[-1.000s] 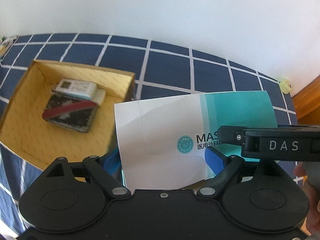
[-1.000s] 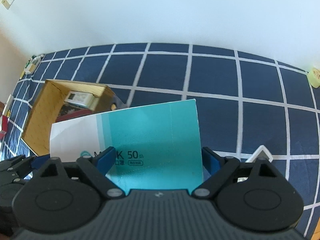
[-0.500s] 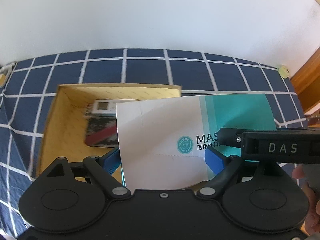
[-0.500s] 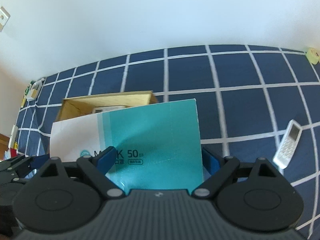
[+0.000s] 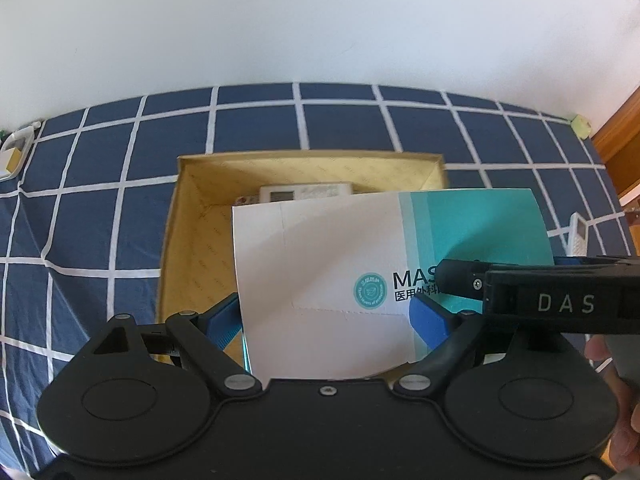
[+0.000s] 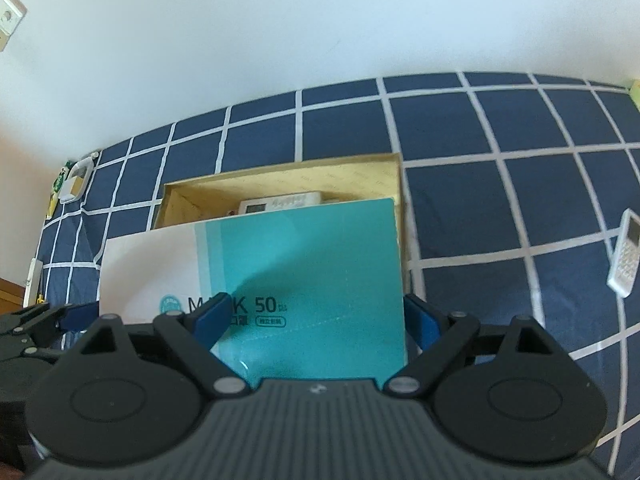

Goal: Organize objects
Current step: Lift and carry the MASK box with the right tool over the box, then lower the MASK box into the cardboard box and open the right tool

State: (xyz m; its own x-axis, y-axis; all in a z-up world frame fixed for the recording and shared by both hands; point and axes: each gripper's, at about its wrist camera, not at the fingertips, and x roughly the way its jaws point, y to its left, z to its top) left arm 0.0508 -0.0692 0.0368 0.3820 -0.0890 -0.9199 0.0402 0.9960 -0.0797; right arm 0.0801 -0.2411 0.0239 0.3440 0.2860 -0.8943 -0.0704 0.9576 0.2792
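Note:
A white and teal mask box (image 5: 344,264) (image 6: 304,268) is carried by both grippers, one at each end. My left gripper (image 5: 326,316) is shut on its white end, blue pads (image 5: 224,320) against its sides. Its teal end sits in my right gripper (image 6: 316,320), which is shut on it; that gripper shows in the left wrist view as a black bar marked DAS (image 5: 560,304). The mask box hangs over the near part of an open cardboard box (image 5: 192,240) (image 6: 280,184). In that box lies a white device with a screen (image 5: 304,192) (image 6: 276,202), partly hidden.
All rests on a navy cloth with a white grid (image 5: 100,208) (image 6: 500,184). A white remote (image 6: 624,256) lies to the right of the cardboard box. A white-framed item (image 5: 16,148) sits far left, a small green thing (image 5: 580,125) and wooden furniture (image 5: 620,120) far right.
Both grippers have carried the mask box to the left until it hangs over the cardboard box, which now sits in the middle of both views. The grips are unchanged.

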